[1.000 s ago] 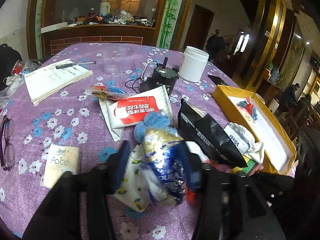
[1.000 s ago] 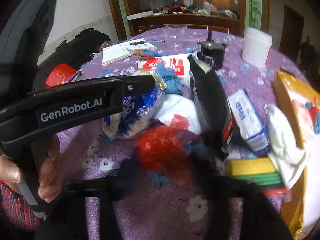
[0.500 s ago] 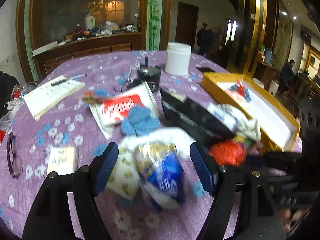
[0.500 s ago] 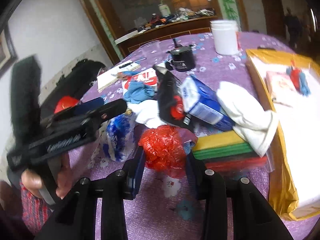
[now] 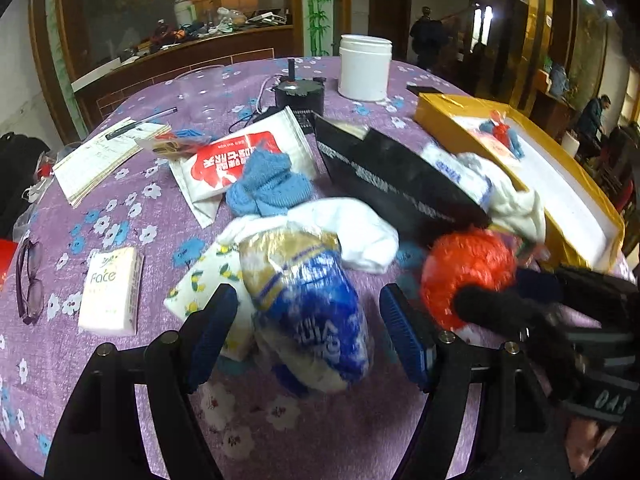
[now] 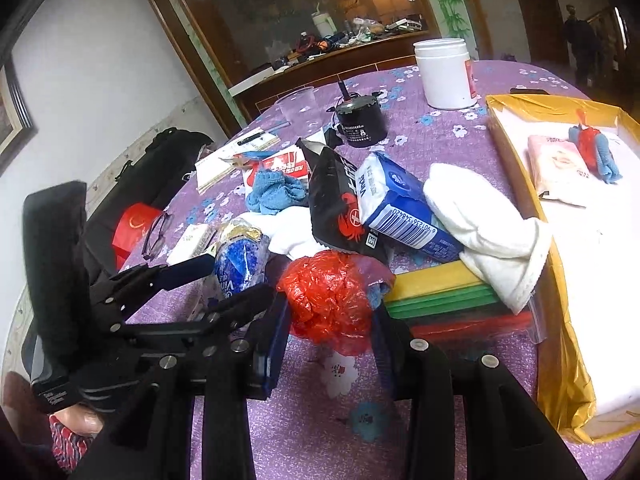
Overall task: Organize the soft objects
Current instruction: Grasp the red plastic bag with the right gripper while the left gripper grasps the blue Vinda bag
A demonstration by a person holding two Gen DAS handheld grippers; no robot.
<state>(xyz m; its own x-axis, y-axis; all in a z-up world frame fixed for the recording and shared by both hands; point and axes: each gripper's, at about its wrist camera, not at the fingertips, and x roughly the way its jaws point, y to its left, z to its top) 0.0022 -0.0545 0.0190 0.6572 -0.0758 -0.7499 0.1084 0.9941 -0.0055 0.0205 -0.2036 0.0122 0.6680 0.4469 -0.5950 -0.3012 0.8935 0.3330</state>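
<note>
My left gripper (image 5: 306, 328) is open, its blue pads either side of a blue and gold tissue pack (image 5: 308, 312) lying on the purple tablecloth, not pressing it. My right gripper (image 6: 330, 332) is shut on a crumpled red plastic bag (image 6: 328, 296); the bag also shows in the left wrist view (image 5: 464, 268). Nearby lie a blue knitted cloth (image 5: 268, 188), white cloths (image 6: 484, 228), a blue Vinda tissue pack (image 6: 400, 208), a black snack bag (image 6: 332, 196) and stacked coloured sponges (image 6: 440, 292). A gold box (image 6: 560, 380) on the right holds a pink tissue pack (image 6: 558, 164).
A white jar (image 5: 365, 67), a black motor (image 5: 298, 94), a notebook with pen (image 5: 104, 152), a red and white wipes pack (image 5: 240, 156), a Face tissue pack (image 5: 110, 292) and glasses (image 5: 28, 276) lie on the table. A black bag (image 6: 160, 168) sits off the left edge.
My left gripper opened and let go of the blue and gold tissue pack, which now lies on the cloth. My right gripper closed in on the red plastic bag and gripped it.
</note>
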